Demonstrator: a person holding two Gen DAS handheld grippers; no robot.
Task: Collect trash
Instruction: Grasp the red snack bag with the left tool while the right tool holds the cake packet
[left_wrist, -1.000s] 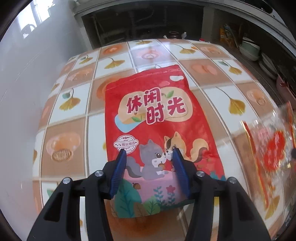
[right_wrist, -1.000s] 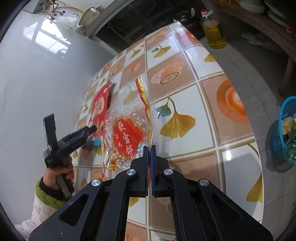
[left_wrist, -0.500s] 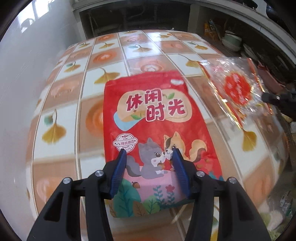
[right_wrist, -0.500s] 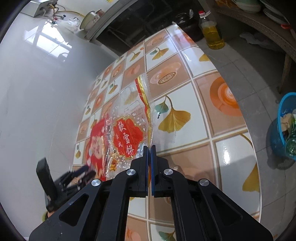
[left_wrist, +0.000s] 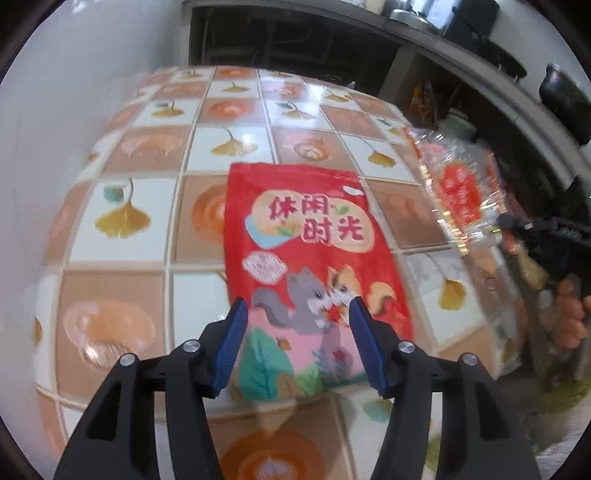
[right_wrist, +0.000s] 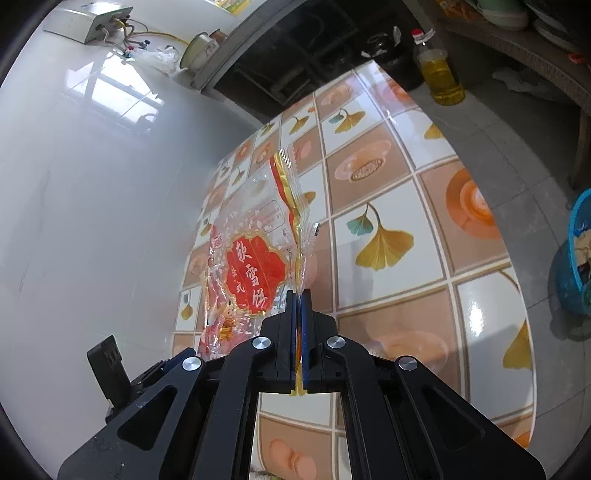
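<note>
Left gripper (left_wrist: 295, 314) had just spread wider around the red snack bag (left_wrist: 314, 266), which hung over the table (left_wrist: 122, 306). Right gripper (right_wrist: 298, 295) stayed pinched on the clear wrapper (right_wrist: 251, 258).

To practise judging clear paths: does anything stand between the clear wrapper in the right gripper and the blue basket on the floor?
Nothing visible does. The right gripper is shut on the clear wrapper above the table; only bare tabletop and open floor lie between it and the blue basket past the table's right edge.
</note>
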